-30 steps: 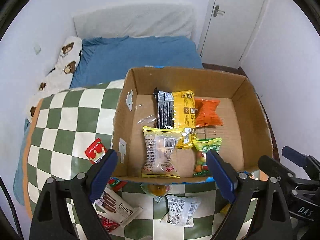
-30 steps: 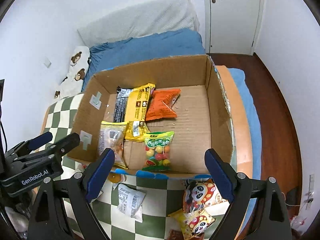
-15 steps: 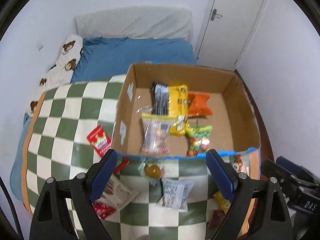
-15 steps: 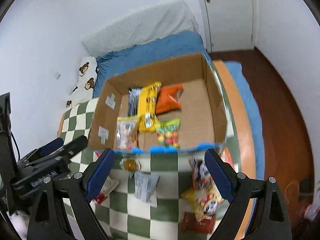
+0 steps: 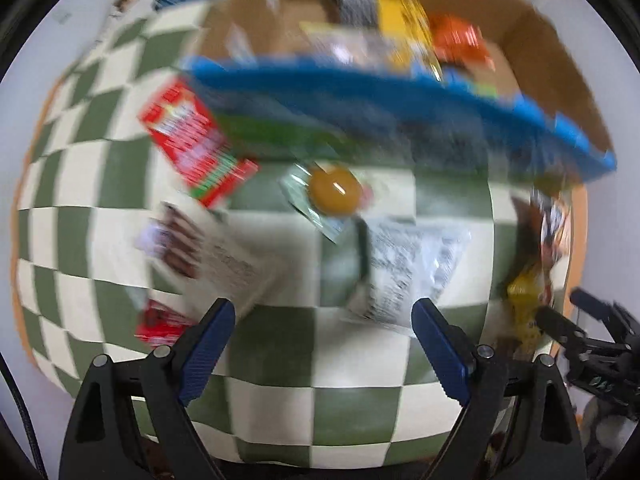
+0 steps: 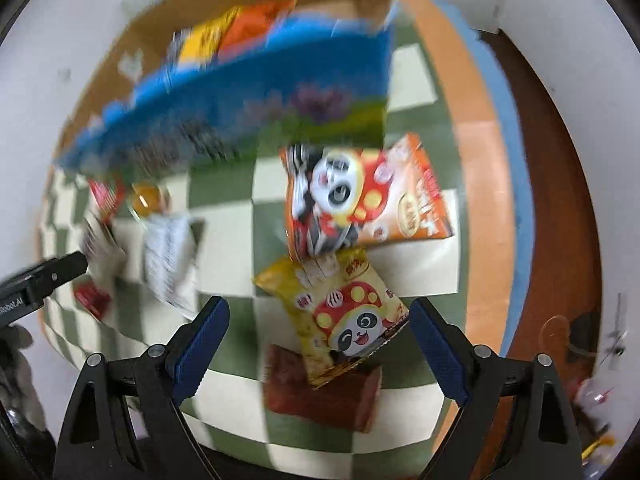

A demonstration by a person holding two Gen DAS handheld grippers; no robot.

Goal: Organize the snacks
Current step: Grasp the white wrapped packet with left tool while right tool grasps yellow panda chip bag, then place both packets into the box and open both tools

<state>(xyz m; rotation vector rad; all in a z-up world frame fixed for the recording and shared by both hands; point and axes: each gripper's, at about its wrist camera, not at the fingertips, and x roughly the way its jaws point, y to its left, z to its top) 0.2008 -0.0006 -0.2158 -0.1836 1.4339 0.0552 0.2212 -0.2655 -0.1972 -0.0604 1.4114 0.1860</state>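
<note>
Snacks lie loose on the checkered table (image 5: 280,364): your left hand-held gripper (image 5: 324,344) gapes empty just short of a white packet (image 5: 404,264); your right hand-held gripper (image 6: 318,342) gapes around a yellow panda bag (image 6: 340,320).

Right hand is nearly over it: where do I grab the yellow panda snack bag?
Take the yellow panda bag across its near corner, coming straight down with the right gripper. It lies flat, that corner overhanging the brown packet.

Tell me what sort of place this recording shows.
Probably a home room, hedged since the frames are blurred: a checkered cloth strewn with snack packs, a cardboard box of snacks, wood floor, white walls.
</note>
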